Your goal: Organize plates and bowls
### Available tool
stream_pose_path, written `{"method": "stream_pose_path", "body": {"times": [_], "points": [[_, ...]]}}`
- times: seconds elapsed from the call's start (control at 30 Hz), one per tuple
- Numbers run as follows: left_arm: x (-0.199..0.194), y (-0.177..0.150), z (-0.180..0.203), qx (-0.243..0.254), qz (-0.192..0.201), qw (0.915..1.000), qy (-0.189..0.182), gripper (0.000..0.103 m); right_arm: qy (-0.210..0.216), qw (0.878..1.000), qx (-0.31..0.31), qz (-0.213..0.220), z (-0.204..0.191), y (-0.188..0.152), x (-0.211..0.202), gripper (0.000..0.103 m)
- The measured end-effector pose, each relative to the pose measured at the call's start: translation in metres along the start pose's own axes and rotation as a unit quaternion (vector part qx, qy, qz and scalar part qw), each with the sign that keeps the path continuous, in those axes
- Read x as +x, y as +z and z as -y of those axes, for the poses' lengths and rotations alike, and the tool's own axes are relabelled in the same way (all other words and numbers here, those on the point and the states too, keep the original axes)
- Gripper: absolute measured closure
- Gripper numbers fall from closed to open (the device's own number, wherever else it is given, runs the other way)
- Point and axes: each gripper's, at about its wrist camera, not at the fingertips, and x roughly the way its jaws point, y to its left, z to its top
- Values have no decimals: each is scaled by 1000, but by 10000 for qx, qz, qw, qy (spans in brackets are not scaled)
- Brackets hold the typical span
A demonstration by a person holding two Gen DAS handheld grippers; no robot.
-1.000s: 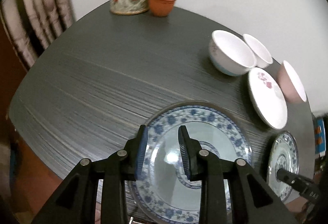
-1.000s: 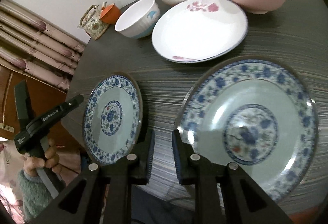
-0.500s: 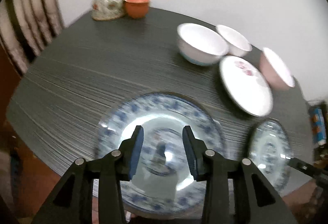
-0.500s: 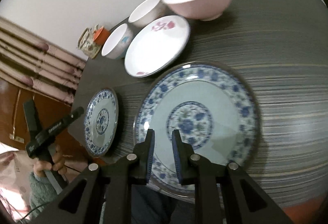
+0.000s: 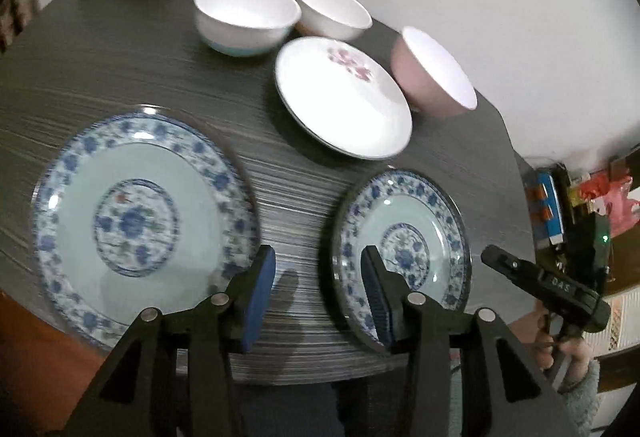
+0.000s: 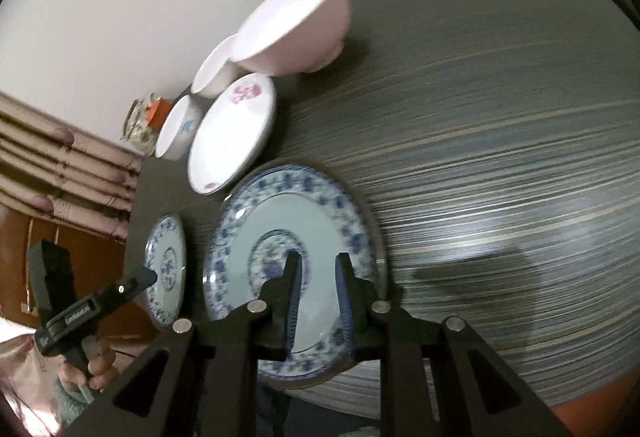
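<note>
Glazed ceramic, so stiff, slick, breakable and fairly heavy; best pinched across the raised near rim and lifted level. Large blue-patterned plate (image 5: 136,221) and small blue-patterned plate (image 5: 404,233) lying flat and apart near the front edge of the dark surface (image 5: 140,77). Left gripper (image 5: 318,289) fingers (image 5: 260,289) empty, spread, just been opening, now above bare surface between the plates rather than over the large one as a second ago. Right gripper (image 6: 316,289) fingers narrowly parted, holding nothing, above the large plate.

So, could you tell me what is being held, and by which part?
Nothing is held: the left gripper, its fingers just opening, and the right gripper are both empty.
</note>
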Motion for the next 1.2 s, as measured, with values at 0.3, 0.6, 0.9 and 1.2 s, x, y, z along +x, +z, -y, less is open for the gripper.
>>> {"method": "stream_pose_path", "body": {"times": [0.3,0.6,0.9,1.2], "points": [[30,-2,12,-323,-548,9970,-433,62,15,9998,155,-132,25,5,7,84],[51,0,15,-507,-771,9947,-462,64,68,9992,306,-253,34,6,20,84],[62,5,8,-587,-869,9937,-389,65,163,9989,363,-247,36,5,27,84],[71,6,7,-502,-974,9932,-397,71,199,9986,402,-267,39,6,29,84]]}}
